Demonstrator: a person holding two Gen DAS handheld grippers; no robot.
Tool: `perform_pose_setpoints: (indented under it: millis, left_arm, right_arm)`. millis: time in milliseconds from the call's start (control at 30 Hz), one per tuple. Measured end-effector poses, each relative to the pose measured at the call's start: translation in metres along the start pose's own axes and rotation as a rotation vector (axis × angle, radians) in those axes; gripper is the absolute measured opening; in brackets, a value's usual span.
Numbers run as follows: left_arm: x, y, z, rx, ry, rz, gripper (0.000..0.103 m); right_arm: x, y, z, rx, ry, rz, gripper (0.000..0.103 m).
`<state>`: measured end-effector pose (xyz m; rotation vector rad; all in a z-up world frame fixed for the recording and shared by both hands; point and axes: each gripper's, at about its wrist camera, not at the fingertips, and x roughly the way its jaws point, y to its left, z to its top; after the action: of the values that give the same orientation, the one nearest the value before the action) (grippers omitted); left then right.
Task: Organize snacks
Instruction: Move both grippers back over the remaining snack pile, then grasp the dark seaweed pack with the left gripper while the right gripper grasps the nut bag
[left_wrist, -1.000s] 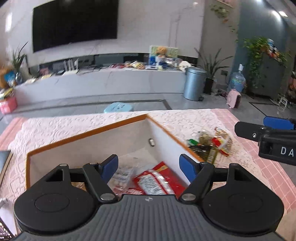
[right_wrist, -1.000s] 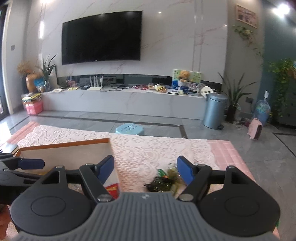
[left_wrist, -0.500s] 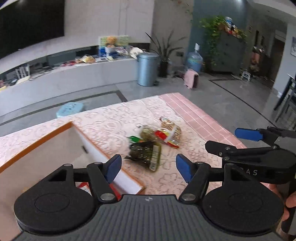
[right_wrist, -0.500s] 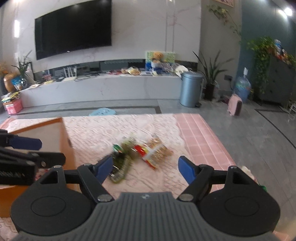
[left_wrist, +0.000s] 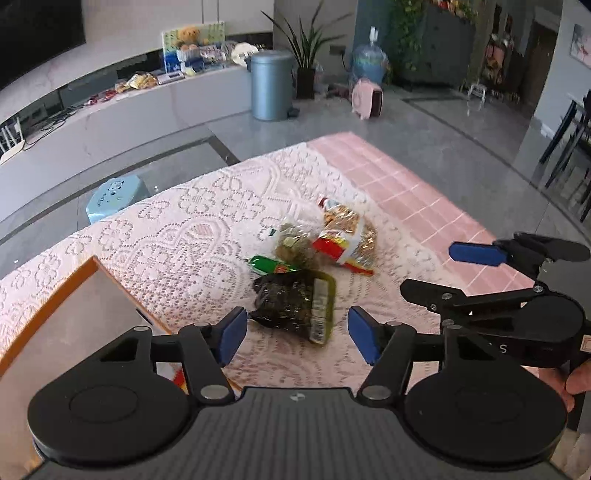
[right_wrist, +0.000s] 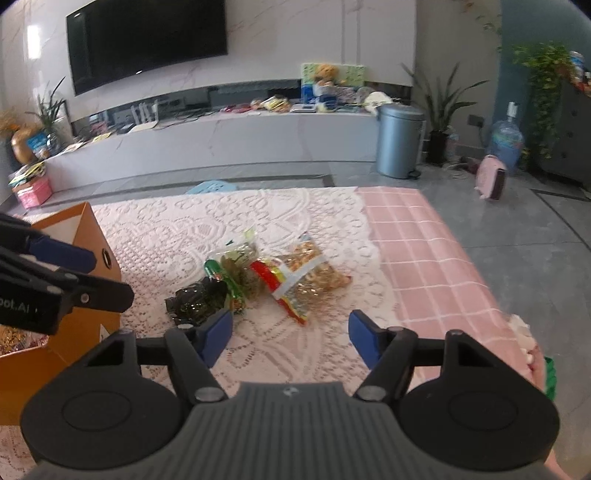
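Observation:
A small pile of snack packets lies on the lace tablecloth: a dark packet (left_wrist: 291, 304) (right_wrist: 195, 301) nearest, a green-topped clear packet (left_wrist: 291, 251) (right_wrist: 236, 266) behind it, and a red-and-yellow packet of golden snacks (left_wrist: 343, 236) (right_wrist: 306, 273). My left gripper (left_wrist: 297, 338) is open and empty, just short of the dark packet. My right gripper (right_wrist: 290, 334) is open and empty, short of the pile; it also shows in the left wrist view (left_wrist: 461, 273). An orange-rimmed box (left_wrist: 74, 314) (right_wrist: 92, 236) stands left of the pile.
The table has a pink checked cloth (right_wrist: 424, 258) beyond the lace on the right, ending at the table edge. A light blue stool (left_wrist: 116, 195) stands behind the table. A metal bin (right_wrist: 399, 140) and a low TV bench stand far back.
My left gripper has swung right from over the box's inside to face the snack pile. My right gripper has moved closer to the pile. Both stay open.

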<state>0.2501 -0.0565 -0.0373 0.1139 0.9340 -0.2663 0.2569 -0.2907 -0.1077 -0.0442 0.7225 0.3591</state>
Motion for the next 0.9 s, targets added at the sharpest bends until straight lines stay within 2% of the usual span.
perform_pose_setpoints:
  millis: [133,267,467,533,600,767,867,900]
  left_arm:
    - [0.018,0.004,0.012,0.028,0.05,-0.003,0.073]
    - [0.039,-0.005,0.024,0.11,0.092,0.003,0.073]
    - [0.081,-0.012,0.036,0.156,0.249,0.06,0.073]
    - [0.091,-0.01,0.04,0.152,0.293,0.076,0.073]
    - [0.102,-0.007,0.044,0.132,0.328,0.096,0.073]
    - [0.128,0.004,0.05,0.062,0.419,0.107,0.073]
    - [0.136,0.007,0.052,0.019,0.451,0.081,0.073]
    - [0.138,0.008,0.052,0.004,0.46,0.076,0.072]
  right_arm:
    - [0.028,0.004,0.004,-0.034,0.013,0.024,0.064]
    - [0.057,-0.001,0.006,-0.065,0.022,0.022,0.064]
    - [0.091,-0.014,0.012,-0.081,0.016,0.0,0.073]
    - [0.1,-0.013,0.014,-0.114,0.009,0.014,0.083]
    - [0.108,-0.011,0.015,-0.161,0.002,0.018,0.084]
    - [0.13,-0.011,0.013,-0.211,0.017,0.014,0.084]
    - [0.135,-0.013,0.013,-0.205,0.02,0.027,0.08]
    - [0.136,-0.013,0.014,-0.205,0.018,0.034,0.075]
